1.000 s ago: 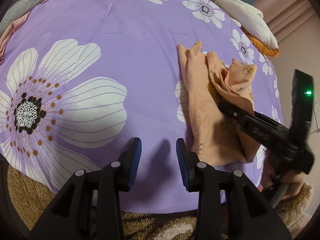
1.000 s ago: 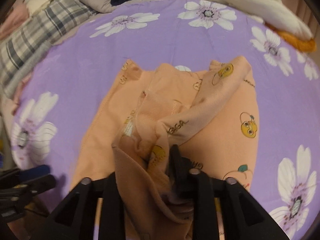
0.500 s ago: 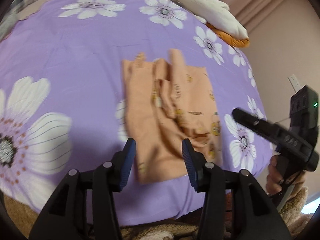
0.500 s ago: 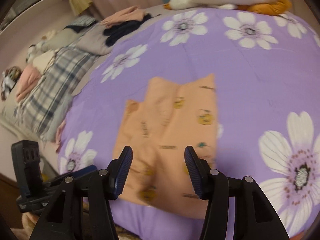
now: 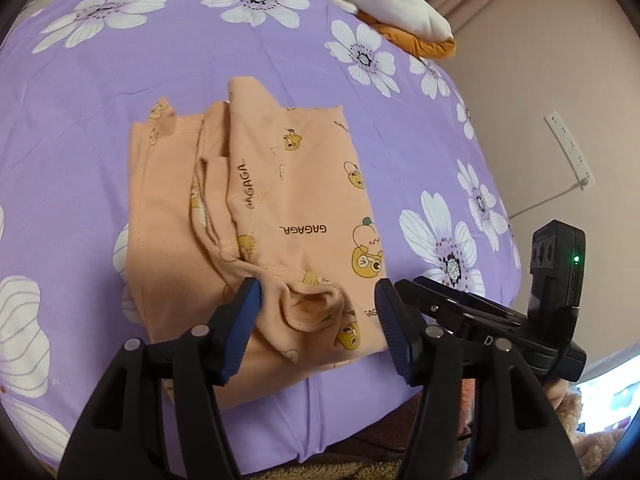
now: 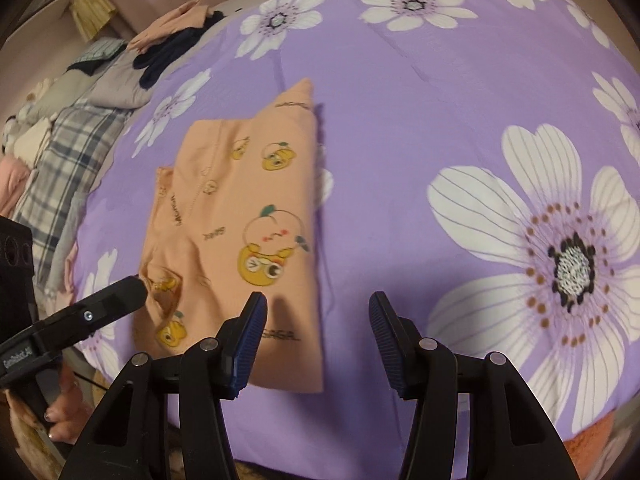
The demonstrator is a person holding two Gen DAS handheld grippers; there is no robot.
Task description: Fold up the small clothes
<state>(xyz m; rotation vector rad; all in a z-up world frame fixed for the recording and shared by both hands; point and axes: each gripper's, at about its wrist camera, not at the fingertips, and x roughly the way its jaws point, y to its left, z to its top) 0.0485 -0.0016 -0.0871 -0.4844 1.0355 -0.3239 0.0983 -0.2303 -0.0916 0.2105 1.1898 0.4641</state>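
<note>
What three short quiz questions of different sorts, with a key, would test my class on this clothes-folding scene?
1. True or false: the left gripper is clamped shut on the peach garment.
2. Which pattern covers the purple bedspread? A) stripes B) white flowers C) stars
3. Fill in: the word printed repeatedly on the garment is ______.

Key:
1. False; its jaws stand open around a bunched near edge of the garment.
2. B
3. GAGAGA

The right gripper also has open jaws, at the garment's near right corner.
</note>
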